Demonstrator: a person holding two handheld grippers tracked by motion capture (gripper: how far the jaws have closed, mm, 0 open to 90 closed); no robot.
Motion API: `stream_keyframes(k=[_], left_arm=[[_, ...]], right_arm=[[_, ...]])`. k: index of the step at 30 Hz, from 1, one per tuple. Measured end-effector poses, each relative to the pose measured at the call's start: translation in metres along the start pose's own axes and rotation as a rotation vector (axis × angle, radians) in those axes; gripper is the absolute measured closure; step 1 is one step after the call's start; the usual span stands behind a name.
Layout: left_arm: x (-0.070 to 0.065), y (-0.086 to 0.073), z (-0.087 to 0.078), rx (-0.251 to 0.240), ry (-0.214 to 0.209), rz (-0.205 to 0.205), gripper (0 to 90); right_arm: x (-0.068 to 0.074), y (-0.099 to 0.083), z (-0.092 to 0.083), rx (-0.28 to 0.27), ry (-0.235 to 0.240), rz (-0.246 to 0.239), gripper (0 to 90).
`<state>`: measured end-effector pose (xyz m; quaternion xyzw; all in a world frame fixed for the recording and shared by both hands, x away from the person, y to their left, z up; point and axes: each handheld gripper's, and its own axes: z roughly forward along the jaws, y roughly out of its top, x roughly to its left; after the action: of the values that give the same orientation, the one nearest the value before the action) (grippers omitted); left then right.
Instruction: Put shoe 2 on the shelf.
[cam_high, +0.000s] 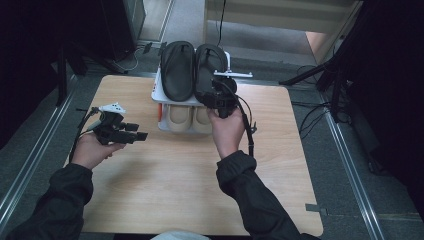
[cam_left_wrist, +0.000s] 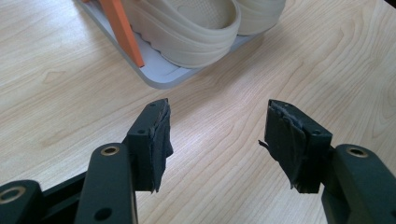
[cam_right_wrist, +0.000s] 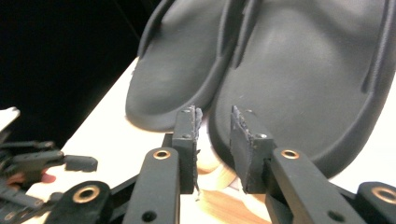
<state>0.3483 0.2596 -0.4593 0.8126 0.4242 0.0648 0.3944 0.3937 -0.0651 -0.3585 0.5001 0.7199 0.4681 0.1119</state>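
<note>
Resting low over the left part of the wooden table (cam_high: 165, 185), the left gripper (cam_high: 134, 131) is held in the person's left hand (cam_high: 92, 150), and its jaws point to the right, toward the shoe rack (cam_high: 156, 91). In the left gripper view the jaws are spread wide, with only bare wood between the pads (cam_left_wrist: 161, 140), so they pinch nothing.

Near the far edge of the table, in the middle, stands the small white shoe rack with two levels. On its top level lie two black sandals side by side, the left black sandal (cam_high: 177, 70) and the right black sandal (cam_high: 207, 62). On the lower level sit two beige shoes (cam_high: 190, 117).

Further right, the right hand (cam_high: 227, 131) holds the right gripper (cam_high: 212, 92) at the near end of the right black sandal. In the right gripper view its jaws stand close together with a narrow gap, right in front of the sole edge. I cannot tell if the pads (cam_right_wrist: 187, 140) touch the sandal; nothing sits between them.
</note>
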Motion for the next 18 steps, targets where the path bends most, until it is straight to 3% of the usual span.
stream_keyframes(k=[9, 18], left_arm=[[0.000, 0.000, 0.000, 0.002, 0.001, 0.001, 41.3], [-0.001, 0.000, 0.000, 0.002, 0.003, 0.001, 41.1]], right_arm=[[0.013, -0.025, -0.011, 0.026, 0.049, -0.050, 73.2], [0.001, -0.057, -0.013, 0.059, 0.106, -0.058, 73.4]])
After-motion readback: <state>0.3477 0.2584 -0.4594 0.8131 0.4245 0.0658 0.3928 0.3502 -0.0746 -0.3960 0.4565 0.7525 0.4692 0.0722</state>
